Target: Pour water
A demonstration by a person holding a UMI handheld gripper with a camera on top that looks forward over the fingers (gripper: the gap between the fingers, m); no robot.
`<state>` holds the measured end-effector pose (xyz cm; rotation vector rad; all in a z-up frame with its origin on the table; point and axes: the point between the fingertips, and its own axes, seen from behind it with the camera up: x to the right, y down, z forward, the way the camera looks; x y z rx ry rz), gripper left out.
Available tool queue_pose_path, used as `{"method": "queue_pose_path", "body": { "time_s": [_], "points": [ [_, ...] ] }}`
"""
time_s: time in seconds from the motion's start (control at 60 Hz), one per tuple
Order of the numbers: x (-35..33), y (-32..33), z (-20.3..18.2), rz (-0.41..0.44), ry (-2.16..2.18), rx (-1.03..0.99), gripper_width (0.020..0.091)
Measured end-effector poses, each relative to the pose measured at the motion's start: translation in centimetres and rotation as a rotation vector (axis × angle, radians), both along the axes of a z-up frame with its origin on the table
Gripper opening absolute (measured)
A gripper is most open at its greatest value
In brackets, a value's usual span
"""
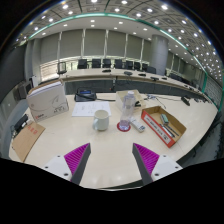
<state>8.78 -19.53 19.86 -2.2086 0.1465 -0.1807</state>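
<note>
Flat cardboard piece [27, 141] at far left on pale surface [105, 150]. White boxy appliance [47, 101] behind it. Dark tray-like item [86, 96] and white paper sheet [88, 109] further back. White mug [101, 120] near centre, well ahead of fingers. Clear pitcher [132, 102] just right of mug, upright; round pink coaster [124, 126] at its base. Open cardboard box [164, 125] to the right, contents unclear. Gripper [111, 161] low and near, fingers [76, 157] spread wide apart, magenta pads showing, grasping nothing. Row of dark chairs [110, 64] along far windows.
</note>
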Motion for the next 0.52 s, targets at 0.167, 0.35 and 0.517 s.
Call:
{"method": "queue_pose_path", "body": {
  "time_s": [0.167,0.35,0.517],
  "points": [
    [-1.6,-3.9,0.8,0.002,-0.033,0.000,0.0859],
    [-2.5,-6.0,0.5,0.003,-0.064,-0.010,0.0862],
    [-3.5,-6.1,0.3,0.035,-0.069,-0.022,0.0858]
  ]
}}
